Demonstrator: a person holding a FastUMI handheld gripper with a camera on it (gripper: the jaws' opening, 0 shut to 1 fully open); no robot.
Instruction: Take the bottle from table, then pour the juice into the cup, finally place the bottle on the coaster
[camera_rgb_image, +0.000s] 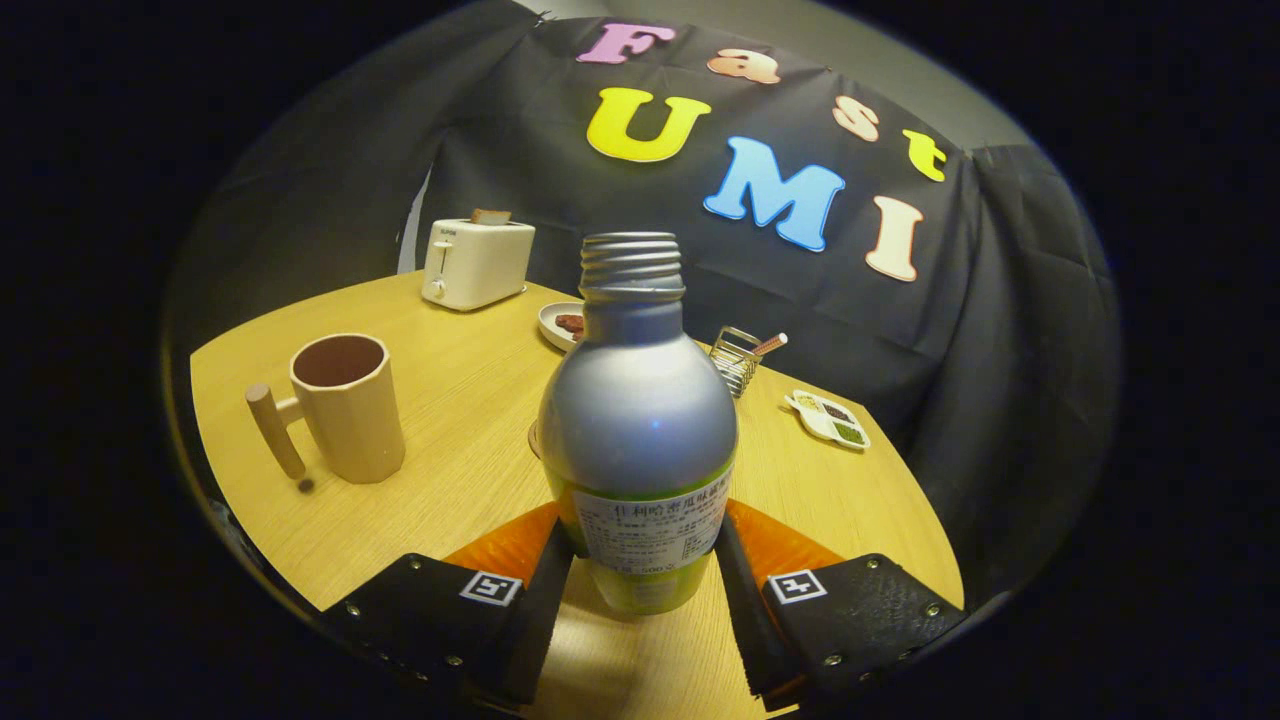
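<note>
- The jaws of the gripper (645, 560) are squeezing the bottle (638, 430), one finger pressing on each side of its lower part.
- The bottle is standing upright between the two fingers, with its bottom hanging a little above the table (470, 400) and a soft shadow lying under it.
- The bottle is showing a silver top half, a green bottom half, and a white label facing this way.
- The bottle's cap is off, so the screw rings at its open neck are showing.
- The cup (345, 405) is sitting on the table to the left of the bottle, a bit ahead of the fingers.
- The cup is tan, with a dark inside and a round peg handle sticking out on its left side.
- A small bit of something round is peeking out from behind the bottle's left side, low on the table; it is too hidden to tell what it is.
- A white toaster (477, 262) is standing far back on the table, with a slice sticking out of its top.
- A small plate (560, 325) with something brown on it is sitting behind the bottle.
- A wire rack (738, 358) is standing to the right behind the bottle.
- A little tray (828, 418) with split parts is lying near the table's right edge.
</note>
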